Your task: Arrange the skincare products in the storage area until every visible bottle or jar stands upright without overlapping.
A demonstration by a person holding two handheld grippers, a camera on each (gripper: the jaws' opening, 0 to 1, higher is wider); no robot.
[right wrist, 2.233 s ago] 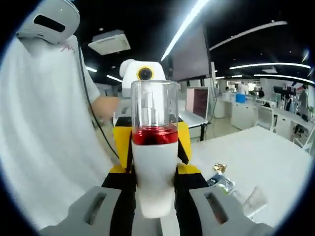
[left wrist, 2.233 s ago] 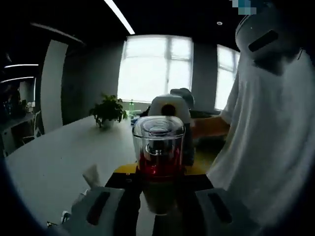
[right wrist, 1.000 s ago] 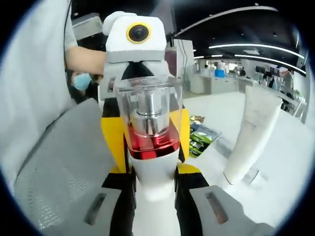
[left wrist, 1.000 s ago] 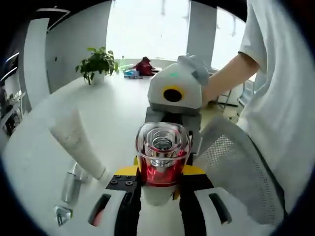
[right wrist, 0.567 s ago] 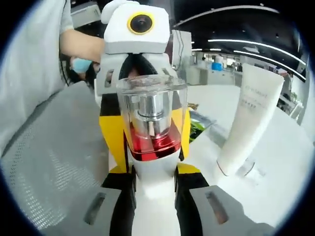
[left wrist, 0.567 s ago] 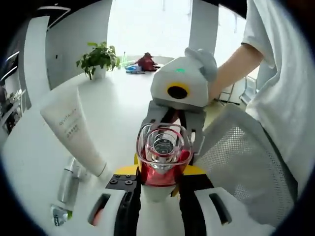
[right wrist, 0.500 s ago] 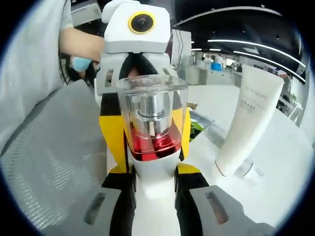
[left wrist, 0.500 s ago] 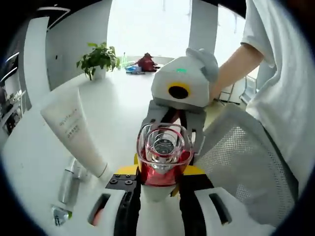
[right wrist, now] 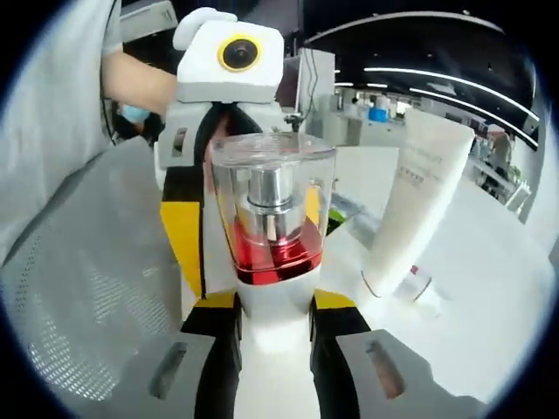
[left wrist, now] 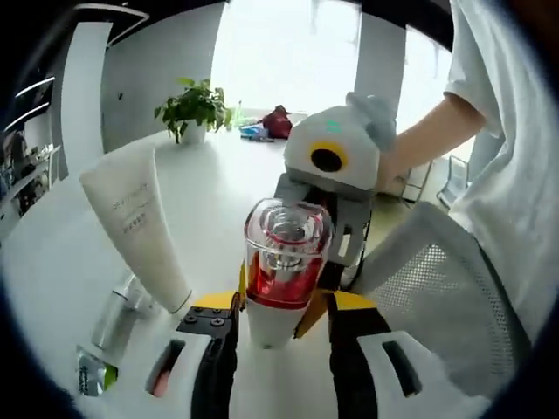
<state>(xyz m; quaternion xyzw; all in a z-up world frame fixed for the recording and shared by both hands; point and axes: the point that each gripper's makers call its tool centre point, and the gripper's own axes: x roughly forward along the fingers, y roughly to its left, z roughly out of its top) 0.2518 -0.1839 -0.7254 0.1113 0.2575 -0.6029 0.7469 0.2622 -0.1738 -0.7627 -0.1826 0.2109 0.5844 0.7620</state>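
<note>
The left gripper [left wrist: 272, 336] has drawn back a little from the pump bottle [left wrist: 284, 266] since half a second ago; its jaws now stand slightly apart on either side of the white base, and I cannot tell whether they touch it. The right gripper [right wrist: 272, 327] stays clamped on the bottle's white body, holding it upright just above the white table [left wrist: 79, 262]. The bottle has a clear cap and a red collar [right wrist: 272, 253]. Just beside it a white tube [left wrist: 138, 223] stands on its cap, leaning a little. A small silver bottle [left wrist: 112, 321] lies flat at the tube's foot. A grey mesh chair back [left wrist: 437, 301] sits beside the person's white sleeve [left wrist: 507, 175].
</note>
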